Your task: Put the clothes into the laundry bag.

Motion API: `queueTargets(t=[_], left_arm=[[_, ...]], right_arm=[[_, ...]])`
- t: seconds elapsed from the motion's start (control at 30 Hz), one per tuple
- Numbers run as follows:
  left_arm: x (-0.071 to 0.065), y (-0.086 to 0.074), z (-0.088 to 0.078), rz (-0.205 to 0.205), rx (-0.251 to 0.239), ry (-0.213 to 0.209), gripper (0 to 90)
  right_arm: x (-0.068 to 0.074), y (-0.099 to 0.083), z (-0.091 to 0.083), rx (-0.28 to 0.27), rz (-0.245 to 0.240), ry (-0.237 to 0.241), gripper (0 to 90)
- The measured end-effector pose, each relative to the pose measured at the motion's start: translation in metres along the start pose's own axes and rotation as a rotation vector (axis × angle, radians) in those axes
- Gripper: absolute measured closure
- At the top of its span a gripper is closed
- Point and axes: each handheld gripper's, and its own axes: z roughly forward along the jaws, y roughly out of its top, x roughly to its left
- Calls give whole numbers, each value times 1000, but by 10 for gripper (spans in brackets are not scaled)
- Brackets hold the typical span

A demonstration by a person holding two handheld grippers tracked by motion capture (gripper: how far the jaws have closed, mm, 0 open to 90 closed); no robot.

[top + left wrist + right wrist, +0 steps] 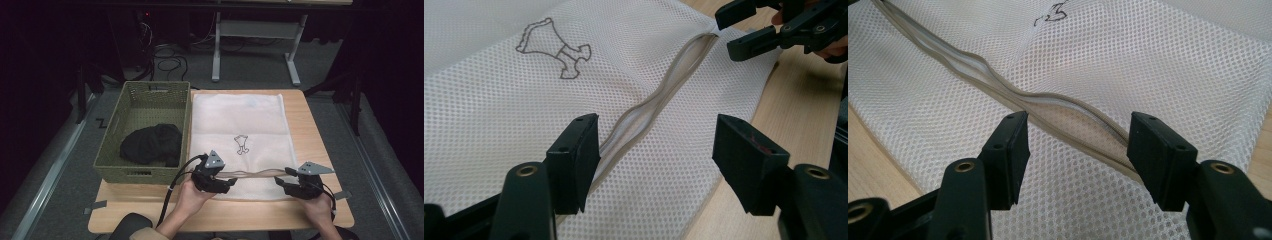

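- While both grippers are hovering at its near edge, the white mesh laundry bag point(240, 135) is lying flat on the wooden table point(320, 205), just beside the green woven basket point(112, 135) on that basket's right.
- Bag is carrying a small dark outline print point(241, 144) near its middle and a beige zipper point(255, 173) running along the near edge; the zipper is rippling and gaping slightly, not lying straight.
- Left gripper point(656, 157): jaws are standing moderately wide, straddling the zipper, pads not pressing on anything.
- Right gripper point(1078, 150): jaws are also standing apart over the zipper line, gripping nothing.
- High view is showing the dark bundled cloth point(150, 145) sitting inside the basket.
- Gripper views are showing the mesh holes and the zipper's two raised bands.
- Left gripper view is also catching the right gripper at the zipper's far end.
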Motion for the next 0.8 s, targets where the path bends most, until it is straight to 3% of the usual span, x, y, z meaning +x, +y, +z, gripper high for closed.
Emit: queueTargets(t=[0.3,0.4,0.53,0.8], left_arm=[[-10,0,19,19,12,-12,356],[-11,-2,23,-14,-8,-41,357],[-11,-5,30,-19,-3,-31,357],[-11,-16,43,11,31,11,354]], right_arm=[[-1,0,-1,-2,7,4,427],[-1,0,-1,4,5,5,427],[-2,0,-1,-8,12,4,427],[-2,0,0,-6,8,6,427]])
